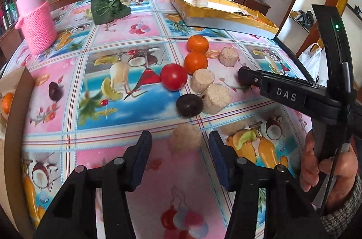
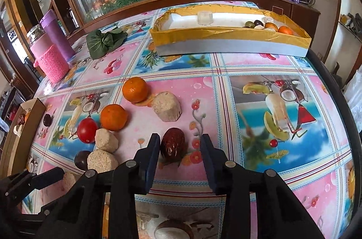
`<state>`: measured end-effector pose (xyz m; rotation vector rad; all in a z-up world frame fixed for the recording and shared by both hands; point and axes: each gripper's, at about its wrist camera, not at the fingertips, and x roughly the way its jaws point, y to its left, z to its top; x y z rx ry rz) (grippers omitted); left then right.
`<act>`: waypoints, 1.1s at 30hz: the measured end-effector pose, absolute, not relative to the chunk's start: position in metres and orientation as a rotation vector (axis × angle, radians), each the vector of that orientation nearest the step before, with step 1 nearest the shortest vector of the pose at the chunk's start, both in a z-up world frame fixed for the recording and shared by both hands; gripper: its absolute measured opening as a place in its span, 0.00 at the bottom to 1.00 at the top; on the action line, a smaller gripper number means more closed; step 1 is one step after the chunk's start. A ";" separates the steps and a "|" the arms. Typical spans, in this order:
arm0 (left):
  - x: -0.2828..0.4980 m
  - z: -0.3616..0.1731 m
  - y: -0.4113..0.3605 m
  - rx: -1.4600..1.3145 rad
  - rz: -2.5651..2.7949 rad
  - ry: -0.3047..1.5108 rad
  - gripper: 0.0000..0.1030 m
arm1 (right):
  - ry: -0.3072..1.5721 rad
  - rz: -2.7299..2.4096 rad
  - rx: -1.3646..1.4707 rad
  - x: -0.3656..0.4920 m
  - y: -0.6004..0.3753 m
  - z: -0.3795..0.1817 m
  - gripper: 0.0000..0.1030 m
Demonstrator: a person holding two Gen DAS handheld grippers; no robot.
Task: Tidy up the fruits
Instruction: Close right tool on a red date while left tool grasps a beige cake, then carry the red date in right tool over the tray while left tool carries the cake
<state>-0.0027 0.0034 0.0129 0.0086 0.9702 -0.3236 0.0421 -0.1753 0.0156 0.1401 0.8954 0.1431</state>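
Observation:
My left gripper [image 1: 179, 145] is open around a blurred beige puffed cake [image 1: 186, 139] on the table; touching cannot be told. Beyond it lie a dark plum [image 1: 189, 105], two beige cakes [image 1: 216, 98], a red tomato [image 1: 173, 76] and two oranges [image 1: 195, 60]. My right gripper [image 2: 178, 148] is open, its jaws on either side of a dark red fruit [image 2: 173, 145] lying on the cloth. The same oranges [image 2: 113, 117], tomato [image 2: 87, 130] and cakes [image 2: 167, 106] lie to its left. A gold-lined box [image 2: 228, 40] at the back holds several fruits.
A pink knit-covered jar [image 1: 36, 19] and a green leaf [image 1: 108, 8] stand at the back left. A brown cardboard box [image 2: 21, 132] with an orange [image 1: 7, 102] sits at the left edge. A purple bottle [image 2: 56, 35] stands behind the jar. The right gripper's body [image 1: 294, 92] reaches across from the right.

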 end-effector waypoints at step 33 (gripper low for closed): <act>-0.078 0.093 0.201 -0.216 -0.037 0.771 0.27 | 0.755 0.258 0.152 -0.010 -0.136 0.076 0.23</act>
